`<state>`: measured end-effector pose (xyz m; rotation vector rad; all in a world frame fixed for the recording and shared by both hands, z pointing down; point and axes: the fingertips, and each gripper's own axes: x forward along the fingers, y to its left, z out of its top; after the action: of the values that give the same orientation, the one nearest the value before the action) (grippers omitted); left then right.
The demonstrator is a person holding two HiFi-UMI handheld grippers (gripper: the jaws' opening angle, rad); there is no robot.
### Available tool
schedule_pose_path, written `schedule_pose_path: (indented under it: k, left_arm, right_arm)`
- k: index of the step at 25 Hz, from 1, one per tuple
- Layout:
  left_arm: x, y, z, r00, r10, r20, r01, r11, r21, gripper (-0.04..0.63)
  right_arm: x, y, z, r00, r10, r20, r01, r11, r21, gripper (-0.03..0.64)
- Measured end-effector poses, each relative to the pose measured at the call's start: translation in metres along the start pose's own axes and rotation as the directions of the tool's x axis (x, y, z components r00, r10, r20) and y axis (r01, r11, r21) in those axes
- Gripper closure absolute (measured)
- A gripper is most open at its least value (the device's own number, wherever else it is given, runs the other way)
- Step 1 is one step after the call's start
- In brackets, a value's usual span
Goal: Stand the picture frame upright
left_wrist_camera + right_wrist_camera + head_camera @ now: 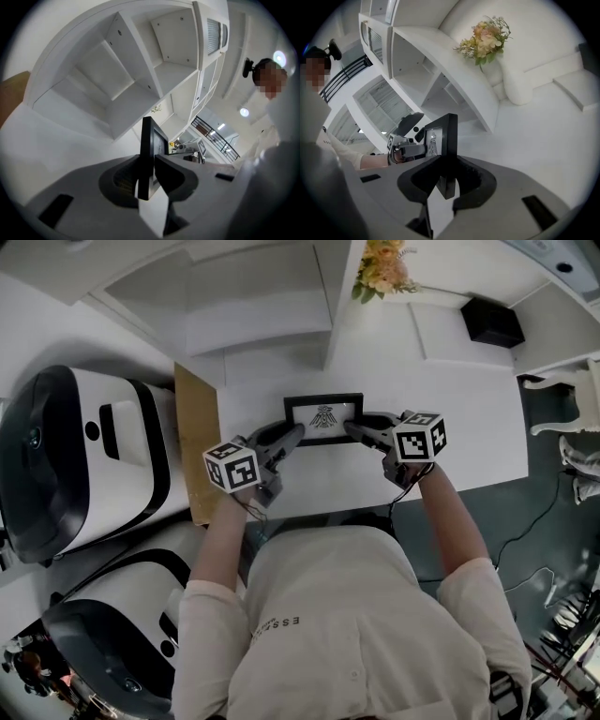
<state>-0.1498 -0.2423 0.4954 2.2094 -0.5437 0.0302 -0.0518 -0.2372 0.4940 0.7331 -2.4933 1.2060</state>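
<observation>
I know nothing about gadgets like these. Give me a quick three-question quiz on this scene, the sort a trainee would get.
1. How many claws grip the picture frame?
2. True or false: the left claw is empty.
3. What stands farther back, beyond the frame: A flowers, B a clock, C a mug?
Key: 1 two, the left claw and the right claw, one at each end; 2 false; 3 A.

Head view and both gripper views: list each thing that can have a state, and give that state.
picture frame: raised on edge, picture facing the person, clamped at both side edges.
left gripper: shut on the picture frame's left edge.
right gripper: shut on the picture frame's right edge.
flowers: upright, in bloom.
</observation>
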Motion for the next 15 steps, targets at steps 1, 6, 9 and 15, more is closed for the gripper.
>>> schedule_pose_path:
  k: [1, 6, 9, 15]
  left_arm:
    - [0.003, 0.007, 0.002, 1.000, 0.007, -0.006, -0.007, 1.000, 0.011, 0.511]
    - [0.015, 0.036, 0.011, 0.998, 0.037, -0.050, -0.033, 0.997, 0.076, 0.506]
    - [0.024, 0.052, 0.014, 0.994, 0.070, -0.083, -0.060, 0.991, 0.118, 0.500]
    - [0.039, 0.074, 0.023, 0.991, 0.118, -0.071, -0.107, 0.984, 0.143, 0.495]
  right_arm:
    - [0.005, -0.006, 0.002, 1.000, -0.014, 0.000, 0.014, 1.000, -0.003, 0.525]
    - [0.022, -0.030, 0.013, 0.998, -0.058, 0.008, 0.058, 0.998, -0.018, 0.525]
    - [0.030, -0.044, 0.020, 0.995, -0.096, 0.012, 0.096, 0.994, -0.058, 0.525]
    - [0.043, -0.069, 0.031, 0.984, -0.177, 0.026, 0.179, 0.979, -0.095, 0.514]
